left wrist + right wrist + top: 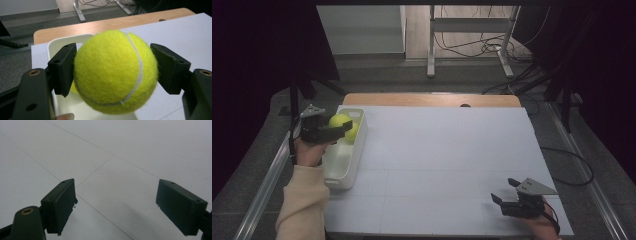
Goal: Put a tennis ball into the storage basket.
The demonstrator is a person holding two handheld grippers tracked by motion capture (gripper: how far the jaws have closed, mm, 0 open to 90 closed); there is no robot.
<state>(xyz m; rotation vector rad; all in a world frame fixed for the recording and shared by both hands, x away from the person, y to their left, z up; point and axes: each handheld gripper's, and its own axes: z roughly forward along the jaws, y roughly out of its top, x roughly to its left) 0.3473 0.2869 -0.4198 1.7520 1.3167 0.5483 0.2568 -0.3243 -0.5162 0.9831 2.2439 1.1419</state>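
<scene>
Left gripper, from the high view, holds a tennis ball over the white bin, where we note a second ball. From the left gripper view, we see both pads pressed on the ball's flanks — a release onto the second ball could bounce it out. From the right gripper view, the right gripper stands open over bare table — idle, no hazard.

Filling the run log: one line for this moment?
left hand-held gripper: shut on ball, above bin | right hand-held gripper: open, empty
</scene>
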